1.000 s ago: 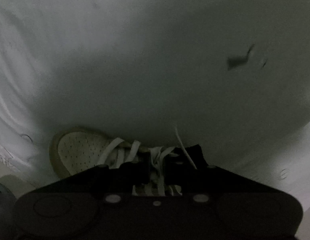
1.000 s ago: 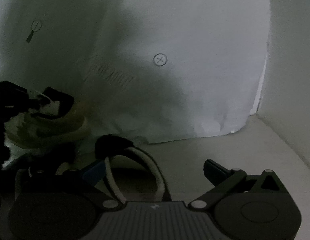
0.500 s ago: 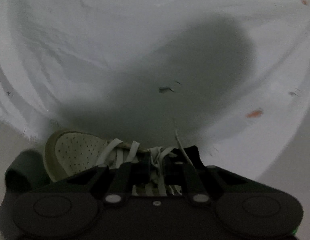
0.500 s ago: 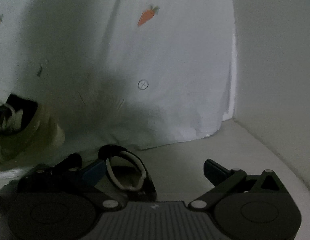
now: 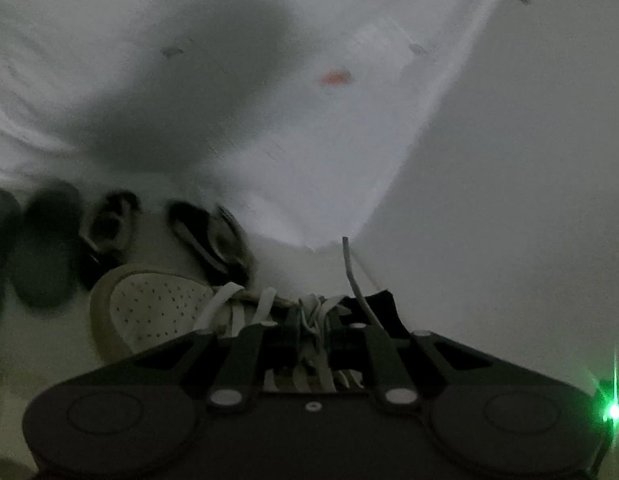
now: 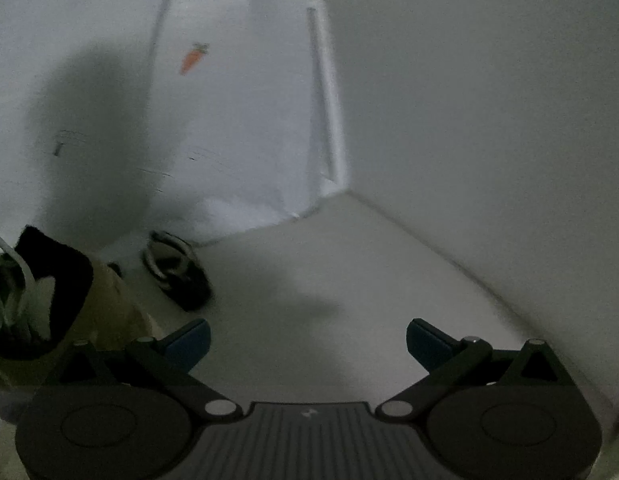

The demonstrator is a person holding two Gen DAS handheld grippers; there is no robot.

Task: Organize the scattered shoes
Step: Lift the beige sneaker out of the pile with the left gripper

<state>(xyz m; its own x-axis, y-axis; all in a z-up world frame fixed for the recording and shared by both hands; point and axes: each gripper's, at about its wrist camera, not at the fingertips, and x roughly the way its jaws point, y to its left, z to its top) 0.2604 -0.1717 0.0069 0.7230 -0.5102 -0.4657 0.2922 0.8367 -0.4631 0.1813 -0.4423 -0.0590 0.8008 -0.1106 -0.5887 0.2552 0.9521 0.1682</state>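
Note:
My left gripper [image 5: 313,332] is shut on a cream sneaker [image 5: 157,312] with white laces, gripped at the laced tongue and held off the floor, toe pointing left. The same sneaker shows at the left edge of the right wrist view [image 6: 41,304]. My right gripper [image 6: 307,338] is open and empty above the pale floor. A dark slip-on shoe [image 6: 177,272] lies on the floor ahead-left of it, against the white cloth. In the left wrist view that shoe [image 5: 213,240] and another dark shoe [image 5: 109,228] sit in a row.
Two grey slippers [image 5: 45,244] lie at the left of the row. A white cloth with carrot prints [image 6: 193,58] hangs behind the shoes. A plain wall [image 6: 489,120] meets the floor at the right, forming a corner [image 6: 341,192].
Both grippers have pulled back and swung right. The right gripper has let go of the dark slip-on shoe, which now lies on the floor by the cloth. The left still holds the sneaker.

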